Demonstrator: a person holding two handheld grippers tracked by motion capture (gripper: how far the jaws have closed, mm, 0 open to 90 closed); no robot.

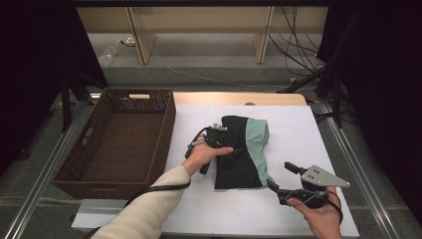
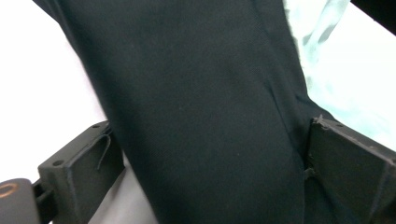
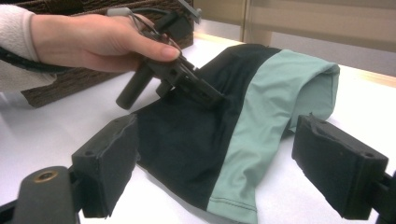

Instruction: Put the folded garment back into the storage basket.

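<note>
A folded garment point(image 1: 240, 172), black with a pale teal band, lies in the middle of the white table point(image 1: 298, 134). My left gripper point(image 1: 233, 151) rests on its black left part, tilted down onto the cloth. In the left gripper view its jaws stand wide apart with the black fabric point(image 2: 201, 84) bulging up between them, so the left gripper point(image 2: 210, 133) is open. The right gripper point(image 1: 282, 176) hovers open just off the garment's near right corner. Ahead of the right gripper point(image 3: 217, 130) lie the teal band point(image 3: 275, 93) and the left gripper point(image 3: 212, 95).
A dark woven basket point(image 1: 166, 129) stands on the table's left side, close to the garment; its wall point(image 3: 70, 86) shows behind the left hand. White tabletop lies bare to the right of and in front of the garment. Cables and stand legs sit beyond the far edge.
</note>
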